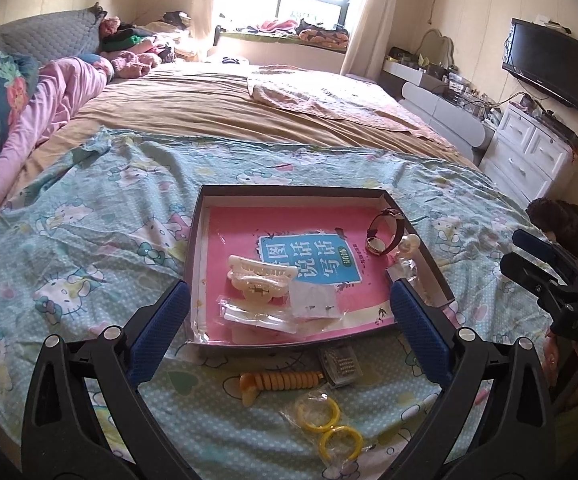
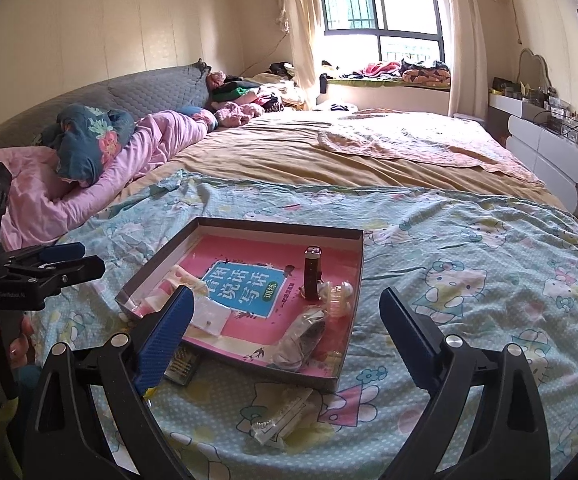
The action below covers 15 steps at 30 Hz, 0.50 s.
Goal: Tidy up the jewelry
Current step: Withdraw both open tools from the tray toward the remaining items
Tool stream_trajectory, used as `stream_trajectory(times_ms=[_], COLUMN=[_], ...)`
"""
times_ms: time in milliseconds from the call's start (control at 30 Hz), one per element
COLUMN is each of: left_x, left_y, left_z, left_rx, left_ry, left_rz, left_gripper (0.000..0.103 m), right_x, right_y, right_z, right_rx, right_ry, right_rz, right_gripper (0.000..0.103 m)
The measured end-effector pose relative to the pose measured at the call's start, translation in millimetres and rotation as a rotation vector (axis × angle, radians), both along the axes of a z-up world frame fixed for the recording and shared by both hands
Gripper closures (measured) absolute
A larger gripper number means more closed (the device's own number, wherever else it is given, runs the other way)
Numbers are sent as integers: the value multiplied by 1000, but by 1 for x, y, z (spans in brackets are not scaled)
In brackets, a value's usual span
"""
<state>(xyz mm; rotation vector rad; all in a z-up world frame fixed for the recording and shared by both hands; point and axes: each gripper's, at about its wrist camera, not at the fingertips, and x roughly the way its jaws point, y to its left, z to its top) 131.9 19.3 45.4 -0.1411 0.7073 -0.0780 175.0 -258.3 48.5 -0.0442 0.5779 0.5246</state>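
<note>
On the cartoon-print sheet (image 1: 89, 216) nearest the left wrist camera, at about six o'clock, a pair of yellow rings in a clear bag (image 1: 329, 424) lay loose, with an orange spiral hair piece (image 1: 277, 382) and a small beaded clip (image 1: 339, 364) just beyond them, all outside the box and, by my judgement, not yet sorted. The left gripper (image 1: 289, 320) hung above them with its blue pads spread wide and nothing between them, so it was released; held that way it looked ready for a next pick rather than carrying anything. In the right wrist view, a clear packet with a beaded strand (image 2: 279, 420) lay on the sheet at six o'clock, also outside, and the right gripper (image 2: 285, 332) stood equally wide and empty. Farther on, at twelve o'clock from both grippers, sat the shallow dark-walled box (image 1: 289, 192), lined with a pink booklet (image 1: 309, 256), probably to give small pieces a flat bed. Inside it lay a cream claw clip (image 1: 259, 284), small clear packets (image 1: 313, 300), and, toward two o'clock, a watch (image 1: 387, 232) tipped on edge beside a pearl-like piece (image 1: 409, 245).
</note>
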Motion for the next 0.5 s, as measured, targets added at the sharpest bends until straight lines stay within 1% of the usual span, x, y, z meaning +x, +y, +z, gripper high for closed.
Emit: stream_trajectory(times_ms=[233, 500], left_x=[-13, -25], left_y=[4, 3], left_z=[0, -13], left_rx=[12, 33], left_ry=[-1, 27], left_rz=[5, 0], left_gripper=[10, 10], right_x=[-12, -22], right_y=[8, 14], right_z=[-2, -17], right_rx=[-27, -52], right_ry=[8, 49], right_rz=[28, 42], right_gripper=[10, 10])
